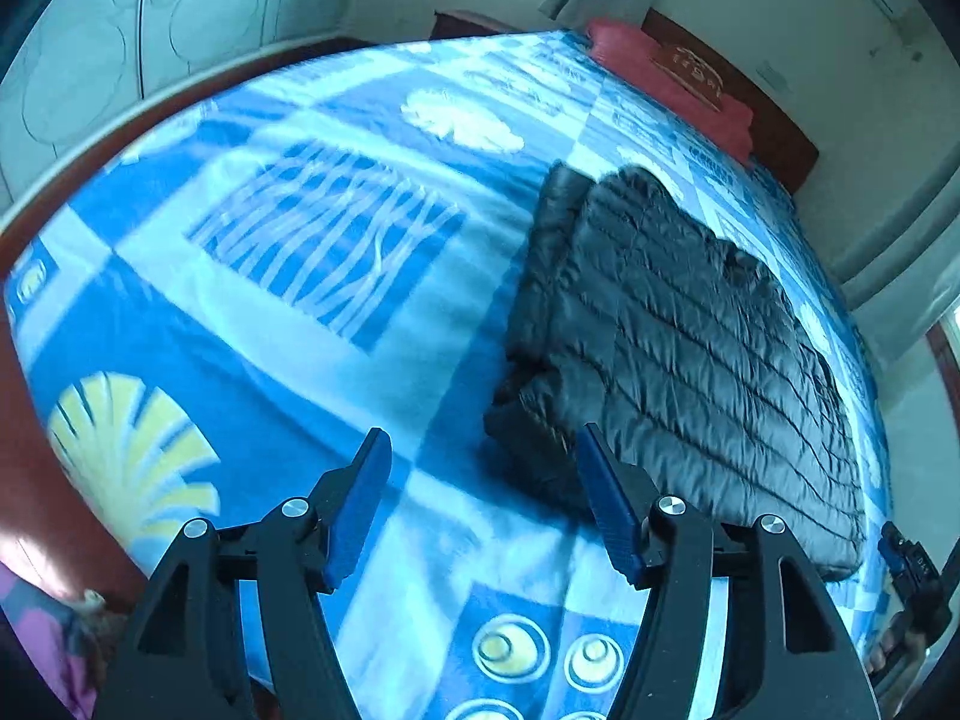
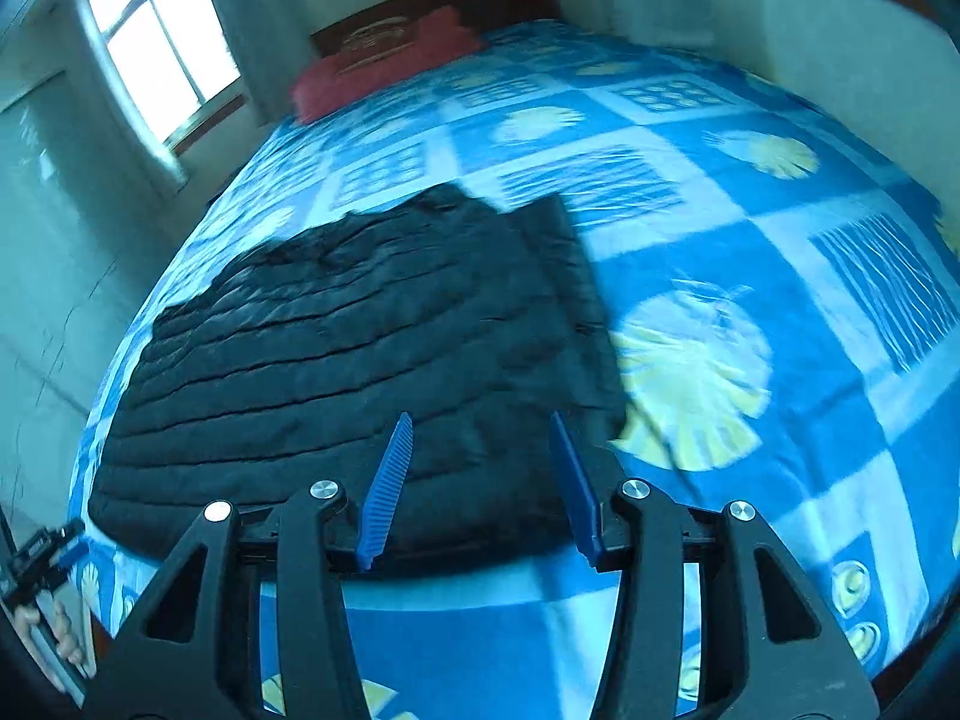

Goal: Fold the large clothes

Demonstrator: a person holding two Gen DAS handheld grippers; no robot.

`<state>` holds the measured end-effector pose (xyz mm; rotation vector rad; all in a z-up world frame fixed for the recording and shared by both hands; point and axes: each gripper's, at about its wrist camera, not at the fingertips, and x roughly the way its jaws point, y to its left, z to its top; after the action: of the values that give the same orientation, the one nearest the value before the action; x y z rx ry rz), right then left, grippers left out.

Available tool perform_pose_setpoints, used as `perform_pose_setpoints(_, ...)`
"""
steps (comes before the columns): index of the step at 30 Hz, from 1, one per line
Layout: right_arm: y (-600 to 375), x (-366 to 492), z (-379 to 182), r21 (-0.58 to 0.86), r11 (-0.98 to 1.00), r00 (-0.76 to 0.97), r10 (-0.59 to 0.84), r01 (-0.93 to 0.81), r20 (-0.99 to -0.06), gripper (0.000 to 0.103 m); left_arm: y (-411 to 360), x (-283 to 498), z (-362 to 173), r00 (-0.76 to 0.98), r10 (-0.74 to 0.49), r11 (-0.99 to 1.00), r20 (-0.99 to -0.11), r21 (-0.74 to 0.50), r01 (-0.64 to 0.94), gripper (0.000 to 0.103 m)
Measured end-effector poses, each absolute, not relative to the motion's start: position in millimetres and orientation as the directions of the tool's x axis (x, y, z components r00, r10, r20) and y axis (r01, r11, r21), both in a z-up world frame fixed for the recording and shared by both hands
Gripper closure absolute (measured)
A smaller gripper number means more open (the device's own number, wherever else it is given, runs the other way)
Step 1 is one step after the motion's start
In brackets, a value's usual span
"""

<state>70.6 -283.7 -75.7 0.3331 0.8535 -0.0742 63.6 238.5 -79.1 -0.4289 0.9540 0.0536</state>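
Jacket [image 1: 690, 324], black and quilted, lying flat on the bed [image 1: 270, 312] with its long axis running from the near edge toward the headboard [image 2: 444, 6], sleeve apparently folded in along one side. Left tool [image 1: 480, 450] hovers above the patterned cover with its jaws wide apart and nothing between them; the jacket lies ahead and to its right, the bunched near corner just beside the right-hand finger. Right tool [image 2: 480, 438], also spread wide and empty, is aimed over the jacket's near hem, most of the garment extending ahead and to its left. Judged from these positions, the right tool is the nearer to the hem, the left the nearer to the folded side edge, so a fold along the long axis would call for each tool to take its own near corner. The left wrist view shows the doubled layer and cuff at the jacket's side edge, which the right wrist view blurs; the right wrist view shows the window [image 2: 156, 48] and the jacket's far collar outline. A red pillow [image 2: 384, 66] lies at the head of the bed, well apart from the jacket.
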Motion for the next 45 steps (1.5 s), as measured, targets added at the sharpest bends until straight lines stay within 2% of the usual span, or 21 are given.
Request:
perform_pose_setpoints(1, -269.7, 82.1, -77.0, 0.260, 0.952, 0.651, 0.096, 0.161, -0.753, 0.055, 239.3, 66.2, -77.4, 0.586, -0.133, 0.919, -0.800, -0.320, -0.229, 0.032)
perform_pose_setpoints(6, -207.2, 132.8, -76.8, 0.235, 0.972, 0.627, 0.168, 0.025, -0.761, 0.055, 234.4, 100.4, -71.8, 0.575, -0.103, 0.949, -0.812, -0.253, -0.188, 0.032)
perform_pose_setpoints(11, -153.5, 179.6, -75.4, 0.173, 0.984, 0.627, 0.163, -0.045, -0.762, 0.055, 227.8, 134.1, -71.1, 0.586, -0.085, 0.957, -0.806, -0.231, -0.178, 0.032)
perform_pose_setpoints(17, -123.6, 222.1, -90.5, 0.147, 0.987, 0.610, 0.156, -0.064, -0.777, 0.055, 219.3, 167.3, -78.2, 0.575, -0.094, 0.961, -0.813, -0.226, -0.162, 0.032)
perform_pose_setpoints(21, -118.3, 242.8, -130.2, 0.132, 0.990, 0.541, 0.133, -0.040, -0.831, 0.056, 210.3, 183.4, -84.1, 0.559, -0.094, 0.968, -0.824, -0.206, -0.141, 0.032)
perform_pose_setpoints(33, -114.2, 240.9, -144.6, 0.113, 0.993, 0.572, 0.108, -0.026, -0.813, 0.056, 192.9, 210.5, -92.3, 0.535, -0.084, 0.982, -0.840, -0.162, -0.101, 0.032)
perform_pose_setpoints(38, -112.0, 235.3, -145.7, 0.109, 0.994, 0.579, 0.104, -0.026, -0.809, 0.056, 182.9, 219.0, -88.1, 0.536, -0.121, 0.979, -0.835, -0.191, -0.077, 0.032)
perform_pose_setpoints(45, -111.4, 234.6, -145.9, 0.110, 0.994, 0.581, 0.104, -0.025, -0.807, 0.056, 163.8, 240.0, -108.7, 0.478, -0.061, 0.993, -0.876, -0.102, -0.059, 0.027)
